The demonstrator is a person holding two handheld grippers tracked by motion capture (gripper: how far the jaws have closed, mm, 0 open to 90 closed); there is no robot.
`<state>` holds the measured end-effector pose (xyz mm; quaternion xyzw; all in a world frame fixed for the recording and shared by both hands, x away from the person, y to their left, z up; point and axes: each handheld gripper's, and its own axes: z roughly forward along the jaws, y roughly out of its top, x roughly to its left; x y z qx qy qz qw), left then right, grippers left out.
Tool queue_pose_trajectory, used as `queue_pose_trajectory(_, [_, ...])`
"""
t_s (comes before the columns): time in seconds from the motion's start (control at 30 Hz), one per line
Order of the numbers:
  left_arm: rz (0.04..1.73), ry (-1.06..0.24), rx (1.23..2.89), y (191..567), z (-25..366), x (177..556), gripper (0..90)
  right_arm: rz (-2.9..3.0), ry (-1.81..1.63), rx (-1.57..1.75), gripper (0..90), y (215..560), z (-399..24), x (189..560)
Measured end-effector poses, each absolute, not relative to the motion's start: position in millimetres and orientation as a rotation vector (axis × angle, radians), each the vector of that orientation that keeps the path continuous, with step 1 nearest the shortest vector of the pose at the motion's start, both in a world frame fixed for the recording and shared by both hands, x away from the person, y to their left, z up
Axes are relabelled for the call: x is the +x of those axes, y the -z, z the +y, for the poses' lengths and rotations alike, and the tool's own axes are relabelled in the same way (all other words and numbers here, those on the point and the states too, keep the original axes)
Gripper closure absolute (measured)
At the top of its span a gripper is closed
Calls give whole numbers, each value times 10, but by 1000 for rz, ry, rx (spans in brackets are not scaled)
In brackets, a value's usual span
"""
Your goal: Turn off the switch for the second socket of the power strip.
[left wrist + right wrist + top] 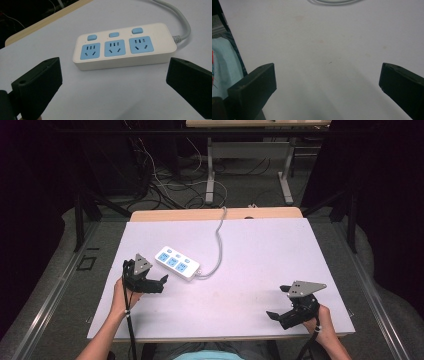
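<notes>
A white power strip [177, 263] with three blue sockets and three blue switches lies left of the table's middle; in the left gripper view the power strip [125, 46] sits just beyond the jaws. Its grey cable [218, 240] runs off the far edge. My left gripper [159, 284] is open, a short way to the near left of the strip, holding nothing. My right gripper [275, 316] is open near the front right of the table, over bare surface, with nothing between its fingers [253, 87].
The white table [260, 250] has a wooden strip along its far edge [215, 213]. Beyond it, loose cables [165, 185] lie on the floor by another table's legs [210, 175]. A light-blue garment [223, 67] shows at the front edge.
</notes>
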<state>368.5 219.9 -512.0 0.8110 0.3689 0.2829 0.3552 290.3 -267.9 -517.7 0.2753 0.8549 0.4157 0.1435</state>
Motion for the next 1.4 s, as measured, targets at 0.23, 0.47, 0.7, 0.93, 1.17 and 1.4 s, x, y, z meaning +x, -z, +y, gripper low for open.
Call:
queue_pose_trajectory(0.23, [955, -725, 2095, 5112, 2151, 3749, 4, 2449, -1205, 795, 7, 5182, -2698, 2878])
queue_pose_trajectory(0.47, [944, -730, 2100, 5113, 2105, 3829, 5, 2438, -1200, 803, 8, 5187, -2692, 2872])
queue_pose_trajectory(0.7, [952, -725, 2111, 5111, 2097, 3873, 7, 2444, -1201, 795, 9, 5191, -2693, 2882])
queue_pose_trajectory(0.93, [954, -737, 2101, 5116, 2107, 3894, 7, 2444, -1203, 791, 9, 5191, -2686, 2886])
queue_pose_trajectory(1.17, [953, -725, 2100, 5112, 2093, 3933, 7, 2464, -1191, 790, 9, 5186, -2687, 2889])
queue_pose_trajectory(1.4, [952, -731, 2102, 5115, 2066, 4012, 7, 2472, -1185, 789, 10, 5181, -2691, 2885])
